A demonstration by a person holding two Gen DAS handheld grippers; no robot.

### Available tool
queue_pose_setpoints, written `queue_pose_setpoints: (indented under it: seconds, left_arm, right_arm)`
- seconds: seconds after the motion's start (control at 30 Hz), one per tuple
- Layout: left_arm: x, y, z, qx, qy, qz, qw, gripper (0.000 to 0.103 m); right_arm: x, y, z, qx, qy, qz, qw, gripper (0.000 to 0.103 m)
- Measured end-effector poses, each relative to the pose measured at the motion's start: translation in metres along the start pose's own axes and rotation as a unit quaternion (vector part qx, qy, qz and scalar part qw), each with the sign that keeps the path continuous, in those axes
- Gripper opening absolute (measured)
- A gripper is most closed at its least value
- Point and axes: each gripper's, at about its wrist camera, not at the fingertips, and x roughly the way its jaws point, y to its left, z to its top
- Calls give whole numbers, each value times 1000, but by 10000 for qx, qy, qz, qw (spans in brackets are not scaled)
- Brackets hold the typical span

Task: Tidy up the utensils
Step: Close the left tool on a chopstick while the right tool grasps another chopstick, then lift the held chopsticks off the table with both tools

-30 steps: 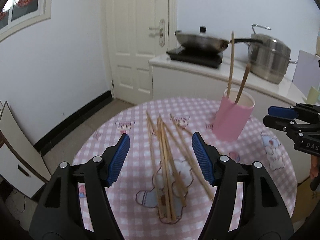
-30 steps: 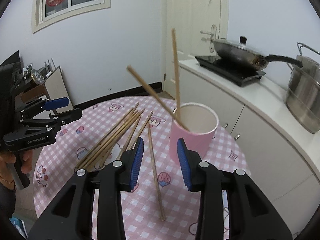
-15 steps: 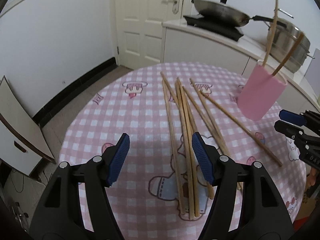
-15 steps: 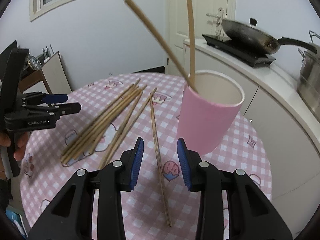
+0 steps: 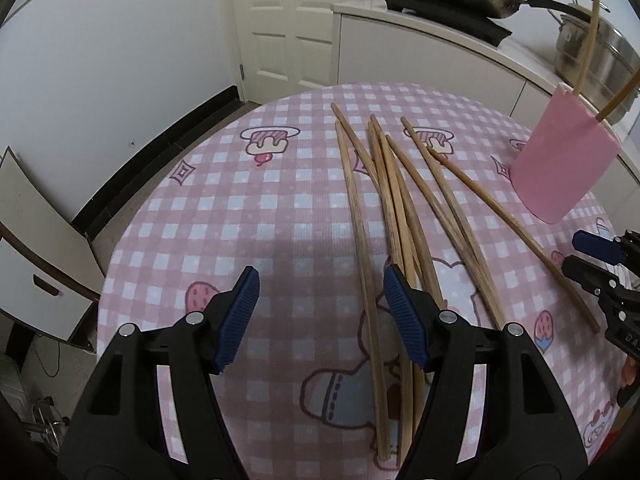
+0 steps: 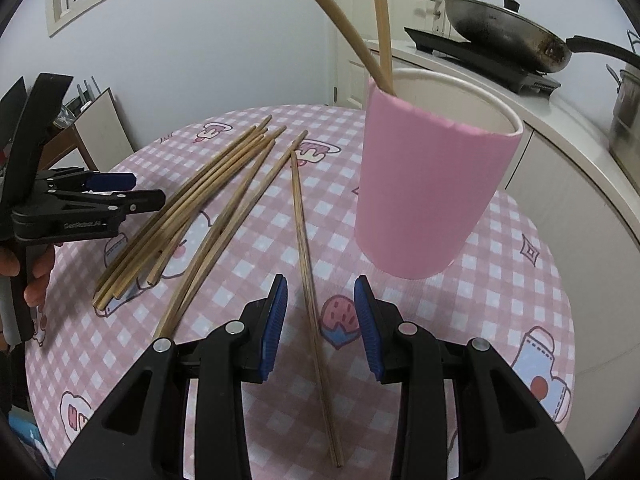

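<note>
Both your open, empty grippers, left [image 5: 318,316] and right [image 6: 320,324], have dropped toward loose chopsticks [image 6: 306,240] beside the cup [image 6: 424,196], ready to pick.

Both chopsticks in the pink cup [image 6: 424,196] run off frame.

Round table [image 5: 248,208] in pink checked cloth, with loose chopsticks [image 5: 394,216] and a pink cup [image 6: 428,196].
</note>
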Motion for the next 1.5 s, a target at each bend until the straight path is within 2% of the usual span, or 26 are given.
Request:
queue_pose_setpoints:
  seconds: [0.03,0.1,0.17,0.23,0.27,0.33,0.4,0.47,0.63,1.0,1.1,1.27,1.33,1.4,1.5]
  left_arm:
    - [1,0,0,24,15,35,10000,64]
    - [7,-1,1,37,85,144,9999,56]
    - [13,3,1,-93,157,81,9998,54]
    - [13,4,1,-110,102,147,9998,43]
    - [13,4,1,-94,89,145,9998,34]
    - [12,5,2,-90,110,103,9998,28]
    - [12,4,3,-63,115,104,9999,11]
    - [12,5,2,-91,114,169,9998,6]
    - [7,8,-4,-142,124,183,9997,6]
    - [-11,18,-23,-220,104,132,9996,6]
    - [-17,20,-30,-213,119,112,9996,6]
    - [-24,23,-43,-211,126,47,9997,6]
    - [-26,23,-46,-205,115,23,9997,6]
    - [-26,23,-46,-213,105,2,9997,6]
    - [-30,23,-50,-233,87,-74,9997,6]
  right_arm:
    - [1,0,0,4,16,2,10000,33]
    - [3,-1,-1,14,51,5,10000,33]
    - [4,-2,-3,38,73,14,10000,33]
    - [5,-3,-3,56,99,27,9999,33]
    - [6,-3,-3,59,105,31,9999,33]
    - [6,-4,-3,65,112,41,9999,33]
    - [7,-3,-1,67,125,50,9999,33]
    - [9,-2,-1,53,169,51,9998,33]
    - [18,1,-3,-5,322,24,9995,33]
    - [24,9,8,-71,304,28,9995,33]
    - [31,19,15,-241,308,-340,9987,33]
    - [37,15,16,-150,405,-492,9979,32]
    - [35,14,15,-145,452,-400,9981,15]
    - [33,14,15,-168,515,-337,9980,7]
    - [29,17,13,-185,598,-209,9978,4]
